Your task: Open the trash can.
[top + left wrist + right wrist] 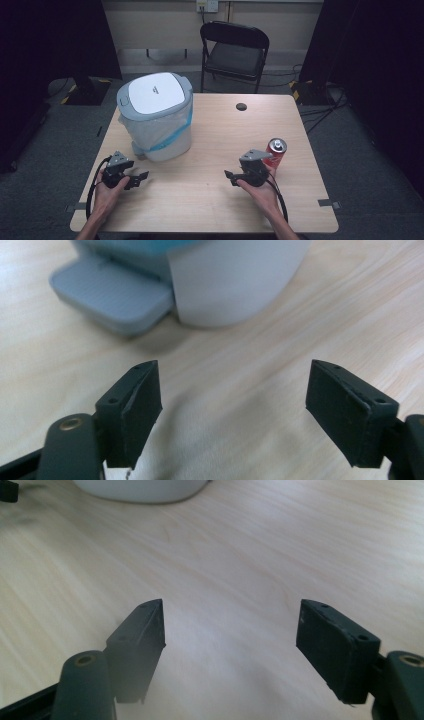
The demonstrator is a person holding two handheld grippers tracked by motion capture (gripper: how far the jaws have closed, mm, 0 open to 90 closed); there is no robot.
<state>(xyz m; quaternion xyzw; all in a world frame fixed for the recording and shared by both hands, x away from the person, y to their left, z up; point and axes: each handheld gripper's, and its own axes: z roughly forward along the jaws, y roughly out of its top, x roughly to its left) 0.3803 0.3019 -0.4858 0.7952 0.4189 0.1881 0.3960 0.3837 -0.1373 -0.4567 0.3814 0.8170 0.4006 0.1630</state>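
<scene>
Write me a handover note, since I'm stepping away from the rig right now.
Left gripper: open, nothing held, near the bin's pedal.
Right gripper: open, nothing held, just left of the can.
Bin: upright at the table's left rear, lid closed, bag fitted.
Can: upright on the table by the right hand, not gripped.
Done: nothing that shows.
Left, probably: grip the can, open the lid, drop the can in.

one pedal bin, one red can, two tools, one folding chair
</scene>
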